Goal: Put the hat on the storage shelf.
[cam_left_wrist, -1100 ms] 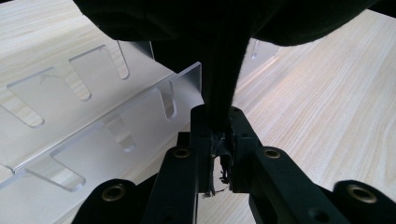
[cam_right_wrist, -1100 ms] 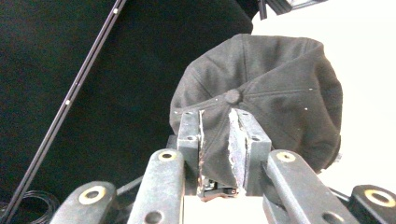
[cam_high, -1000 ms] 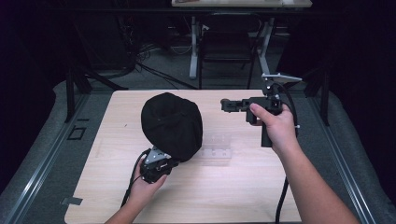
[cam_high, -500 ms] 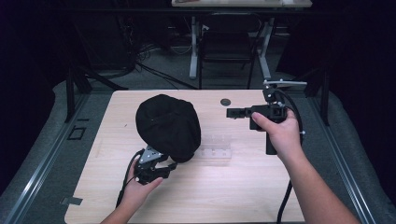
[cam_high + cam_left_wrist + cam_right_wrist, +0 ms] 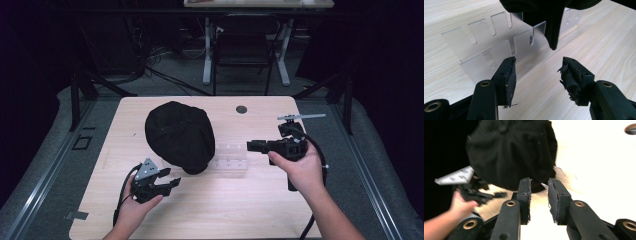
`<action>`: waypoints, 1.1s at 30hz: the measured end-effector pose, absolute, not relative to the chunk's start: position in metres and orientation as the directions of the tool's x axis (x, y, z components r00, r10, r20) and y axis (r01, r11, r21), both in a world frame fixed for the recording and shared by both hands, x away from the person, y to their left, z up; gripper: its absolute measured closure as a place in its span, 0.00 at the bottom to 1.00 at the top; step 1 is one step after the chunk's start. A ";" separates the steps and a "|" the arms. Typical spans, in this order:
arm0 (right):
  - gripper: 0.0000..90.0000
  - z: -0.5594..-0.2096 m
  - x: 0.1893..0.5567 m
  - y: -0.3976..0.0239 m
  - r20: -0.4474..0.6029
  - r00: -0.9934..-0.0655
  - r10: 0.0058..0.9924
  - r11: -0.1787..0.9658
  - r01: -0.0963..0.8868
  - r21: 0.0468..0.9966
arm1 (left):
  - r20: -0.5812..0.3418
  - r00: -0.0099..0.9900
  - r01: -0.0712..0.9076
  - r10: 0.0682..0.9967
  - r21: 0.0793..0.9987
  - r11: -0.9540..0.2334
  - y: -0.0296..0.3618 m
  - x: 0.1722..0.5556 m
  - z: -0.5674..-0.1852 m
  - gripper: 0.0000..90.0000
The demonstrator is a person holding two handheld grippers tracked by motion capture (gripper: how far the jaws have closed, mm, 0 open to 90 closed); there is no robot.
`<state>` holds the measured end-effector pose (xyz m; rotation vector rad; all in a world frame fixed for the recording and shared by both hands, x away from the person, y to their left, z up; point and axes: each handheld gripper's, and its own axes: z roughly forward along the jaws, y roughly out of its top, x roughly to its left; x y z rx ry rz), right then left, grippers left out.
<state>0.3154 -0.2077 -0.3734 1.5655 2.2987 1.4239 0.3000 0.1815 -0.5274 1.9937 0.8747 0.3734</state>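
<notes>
Black fabric cap: the rounded black cloth cap point(image 5: 179, 136) sits draped over the left end of a clear acrylic slotted rack point(image 5: 231, 158), left of centre on the tabletop; the rack props it up so that it holds its domed shape.
Cap edge: in the left gripper view a pointed black flap point(image 5: 554, 30) hangs down in front of the rack's slotted wall point(image 5: 499, 47), free of both pads.
Left gripper point(image 5: 167, 184): near and left of the cap, its jaws have just been opening and now stand wide with nothing between them, which reads as a release of the cap's edge.
Right gripper point(image 5: 252, 146): just right of the rack, aimed left at the cap; jaws part open, having just been opening, nothing gripped, likely lining up to take the cap or steady the rack.
Tabletop point(image 5: 260, 210): pale wood grain, with a round dark grommet hole point(image 5: 241, 109) at the far edge.
Room: dark, with grey floor padding around the tabletop, and table legs, a chair and cables beyond.
</notes>
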 end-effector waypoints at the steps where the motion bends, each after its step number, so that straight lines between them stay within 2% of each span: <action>1: 0.79 -0.373 0.315 -0.208 0.444 -0.498 0.745 0.083 0.729 0.679 | -0.077 0.703 0.432 0.707 0.836 -0.338 0.183 0.300 -0.528 0.51; 4: 0.78 -0.388 0.306 -0.205 0.378 -0.510 0.773 0.119 0.702 0.702 | -0.085 0.694 0.429 0.715 0.846 -0.316 0.188 0.300 -0.534 0.51; 28: 0.70 -0.475 0.274 -0.204 0.171 -0.541 0.823 0.248 0.613 0.750 | -0.102 0.695 0.440 0.712 0.843 -0.309 0.190 0.299 -0.547 0.50; 33: 0.68 -0.488 0.273 -0.205 0.183 -0.534 0.825 0.233 0.618 0.751 | -0.086 0.700 0.428 0.709 0.845 -0.320 0.188 0.298 -0.547 0.50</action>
